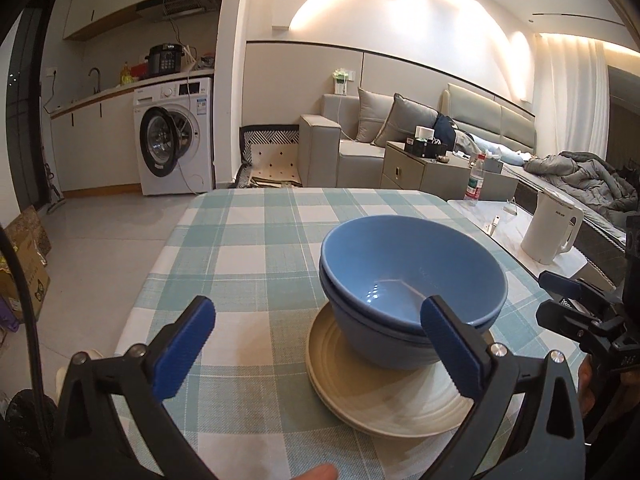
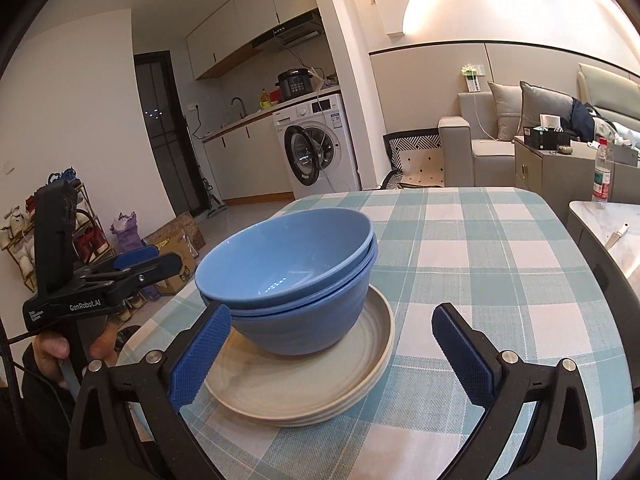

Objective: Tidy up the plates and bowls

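Two blue bowls (image 1: 412,280), nested one inside the other, sit on a stack of cream plates (image 1: 384,396) on a table with a teal-and-white checked cloth (image 1: 248,236). From my left gripper (image 1: 316,344) the stack lies just ahead and toward its right finger; from my right gripper (image 2: 332,354) it lies just ahead and toward its left finger. Both grippers stand wide open, holding nothing, with no pad pressing on bowl or plate. My right gripper's left pad overlaps the plate rim in view; I cannot tell whether they touch. How many plates are stacked is hard to count. Beyond the cloth stands a white kettle (image 1: 552,232).
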Demonstrator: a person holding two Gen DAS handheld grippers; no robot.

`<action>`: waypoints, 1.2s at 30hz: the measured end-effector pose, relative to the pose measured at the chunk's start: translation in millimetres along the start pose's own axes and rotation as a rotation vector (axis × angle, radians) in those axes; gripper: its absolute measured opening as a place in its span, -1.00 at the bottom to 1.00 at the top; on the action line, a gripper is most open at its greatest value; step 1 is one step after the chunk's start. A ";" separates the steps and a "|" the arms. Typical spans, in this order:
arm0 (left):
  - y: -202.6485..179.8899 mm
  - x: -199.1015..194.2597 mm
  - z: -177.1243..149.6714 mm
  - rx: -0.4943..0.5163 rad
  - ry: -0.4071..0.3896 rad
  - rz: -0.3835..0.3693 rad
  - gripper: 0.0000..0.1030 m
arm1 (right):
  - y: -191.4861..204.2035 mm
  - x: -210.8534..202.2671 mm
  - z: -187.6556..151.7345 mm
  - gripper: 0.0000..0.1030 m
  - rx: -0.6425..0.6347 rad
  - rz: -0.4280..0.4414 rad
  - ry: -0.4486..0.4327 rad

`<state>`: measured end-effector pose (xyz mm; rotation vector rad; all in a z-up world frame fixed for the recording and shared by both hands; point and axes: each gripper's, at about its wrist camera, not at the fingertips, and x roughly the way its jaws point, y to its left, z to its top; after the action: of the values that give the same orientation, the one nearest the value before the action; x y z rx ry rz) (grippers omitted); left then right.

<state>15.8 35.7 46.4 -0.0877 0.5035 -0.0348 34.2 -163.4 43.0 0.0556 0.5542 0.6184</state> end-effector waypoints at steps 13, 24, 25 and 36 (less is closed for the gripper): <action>-5.9 -31.4 -11.9 0.030 -0.047 0.017 1.00 | 17.0 -37.1 -10.6 0.99 -0.027 0.003 -0.044; -2.1 -56.3 -12.3 0.009 -0.095 0.034 1.00 | 23.3 -60.1 -12.8 0.99 -0.042 -0.004 -0.075; -1.7 -57.7 -13.0 0.009 -0.096 0.034 1.00 | 24.1 -61.9 -13.0 0.99 -0.044 -0.003 -0.082; -2.8 -68.3 -12.9 0.022 -0.106 0.047 1.00 | 33.8 -72.3 -11.1 0.99 -0.082 -0.002 -0.119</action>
<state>-50.2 35.7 68.2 -0.0561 0.3991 0.0103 -38.3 -177.8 75.1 0.0149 0.4135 0.6311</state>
